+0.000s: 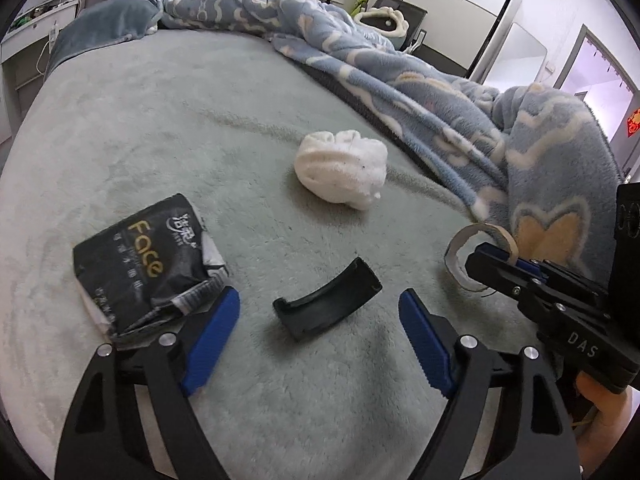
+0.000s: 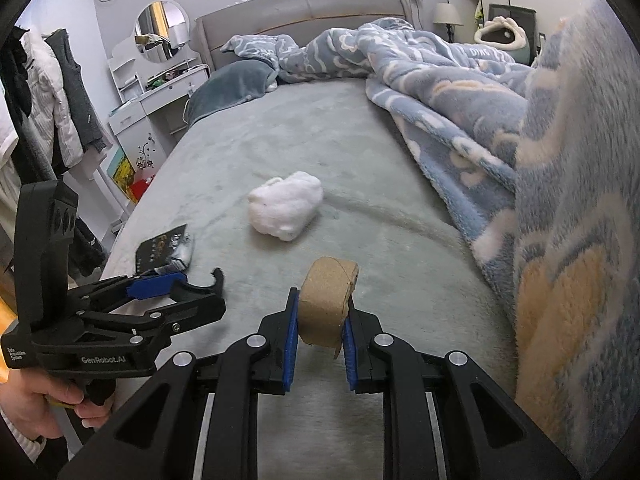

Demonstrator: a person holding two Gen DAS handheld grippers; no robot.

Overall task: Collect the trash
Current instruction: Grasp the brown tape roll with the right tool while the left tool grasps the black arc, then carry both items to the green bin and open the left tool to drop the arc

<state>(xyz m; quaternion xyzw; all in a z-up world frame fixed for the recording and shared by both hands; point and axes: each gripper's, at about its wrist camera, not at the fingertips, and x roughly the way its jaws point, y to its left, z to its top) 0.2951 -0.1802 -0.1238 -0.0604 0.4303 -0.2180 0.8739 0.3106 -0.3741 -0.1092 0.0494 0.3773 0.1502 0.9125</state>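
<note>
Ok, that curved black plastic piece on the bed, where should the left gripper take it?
Grip the curved black plastic piece across its narrow width near the middle, coming down from above. It lies flat on the bed sheet, lengthwise between the open left gripper pads, so roll the wrist first.

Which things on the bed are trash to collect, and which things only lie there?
Trash:
- cardboard tube, held in the right claw
- curved black plastic piece, between the open left claw's fingers
- crumpled black wrapper

Probably not trash:
- rolled white socks
- blue blanket
- pillow
</note>
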